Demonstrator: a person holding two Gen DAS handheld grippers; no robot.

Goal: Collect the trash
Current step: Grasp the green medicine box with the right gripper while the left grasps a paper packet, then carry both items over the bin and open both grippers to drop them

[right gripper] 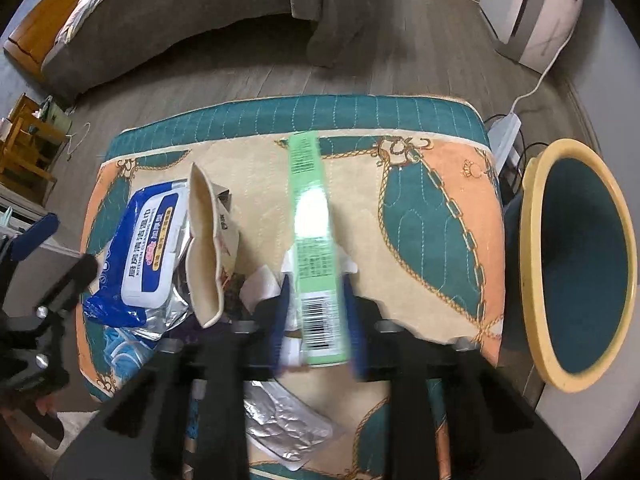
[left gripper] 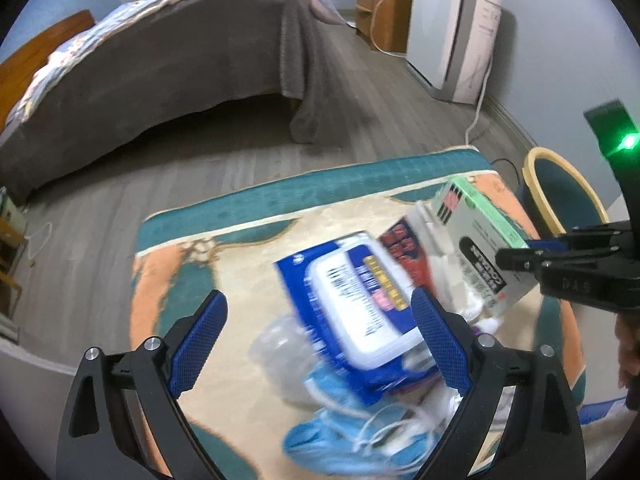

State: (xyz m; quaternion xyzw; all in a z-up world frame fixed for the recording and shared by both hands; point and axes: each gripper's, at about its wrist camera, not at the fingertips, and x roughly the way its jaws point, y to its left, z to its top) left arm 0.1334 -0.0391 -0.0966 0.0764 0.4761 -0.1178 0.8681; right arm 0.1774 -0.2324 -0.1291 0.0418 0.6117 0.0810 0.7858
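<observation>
Right gripper [right gripper: 316, 320] clamped on green box [right gripper: 314, 240] by its barcode end, over bench [right gripper: 440, 208]; light stiff carton, crushable, so hold narrow sides w/ mild squeeze. Left gripper [left gripper: 320, 344] apart above blue wipes pack [left gripper: 360, 312], soft & slick.

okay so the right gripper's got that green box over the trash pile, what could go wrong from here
1. The right gripper pinches the long green box near its barcode end only, so it may pivot or slip on the way to the yellow-rimmed bin.
2. The open left gripper hovers over the blue wipes pack, beside the face masks; closing could snag their loops.
3. Both grippers work close together and might collide.
</observation>
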